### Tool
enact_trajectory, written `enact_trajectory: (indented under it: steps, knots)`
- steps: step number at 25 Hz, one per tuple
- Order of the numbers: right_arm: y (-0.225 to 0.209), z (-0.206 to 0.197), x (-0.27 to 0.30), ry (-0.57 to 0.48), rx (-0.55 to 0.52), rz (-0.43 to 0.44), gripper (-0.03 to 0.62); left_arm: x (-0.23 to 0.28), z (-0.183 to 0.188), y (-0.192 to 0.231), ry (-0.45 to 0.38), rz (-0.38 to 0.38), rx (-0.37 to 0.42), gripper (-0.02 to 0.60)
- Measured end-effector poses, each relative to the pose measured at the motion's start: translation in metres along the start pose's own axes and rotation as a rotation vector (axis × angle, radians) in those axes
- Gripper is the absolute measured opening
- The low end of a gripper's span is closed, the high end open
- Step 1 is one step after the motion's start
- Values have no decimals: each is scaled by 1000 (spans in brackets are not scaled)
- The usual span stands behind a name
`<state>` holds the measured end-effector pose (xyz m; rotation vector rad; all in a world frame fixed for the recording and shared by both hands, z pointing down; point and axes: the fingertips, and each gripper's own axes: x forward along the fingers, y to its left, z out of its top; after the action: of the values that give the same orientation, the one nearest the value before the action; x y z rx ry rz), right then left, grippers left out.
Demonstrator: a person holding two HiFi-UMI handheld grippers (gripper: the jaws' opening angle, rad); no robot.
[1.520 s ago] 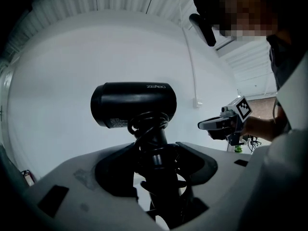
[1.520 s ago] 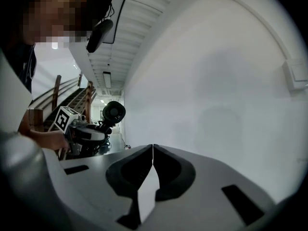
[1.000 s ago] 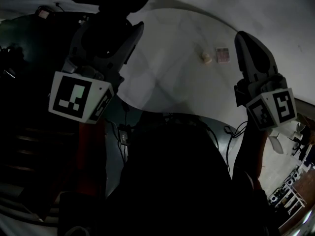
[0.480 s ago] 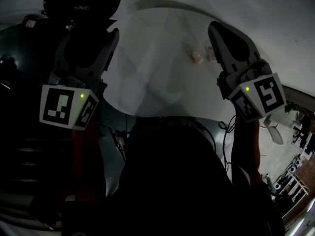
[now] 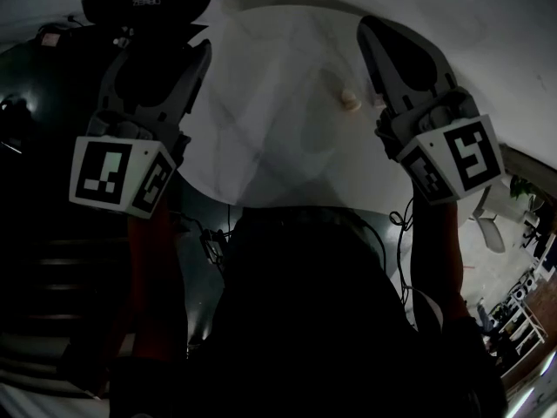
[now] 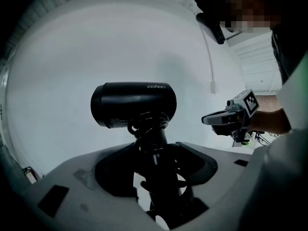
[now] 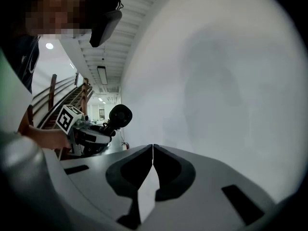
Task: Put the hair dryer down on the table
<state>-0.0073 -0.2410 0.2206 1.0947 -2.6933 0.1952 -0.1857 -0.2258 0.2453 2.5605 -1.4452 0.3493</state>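
The left gripper (image 6: pixel 159 150) is clamped on the handle of the hair dryer (image 6: pixel 134 105), held above the white table (image 5: pixel 261 138). Over the same table, the right gripper (image 7: pixel 152 148) is closed on nothing. The dryer looks rigid, smooth and top-heavy, so the handle seems the surest hold.
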Motion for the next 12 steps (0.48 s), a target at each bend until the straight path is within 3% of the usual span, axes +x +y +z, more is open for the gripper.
enact_trajectory:
  steps: [12]
  knots:
    - [-19, -33, 25, 40, 16, -1, 8, 41, -39, 7, 78, -20, -26, 242]
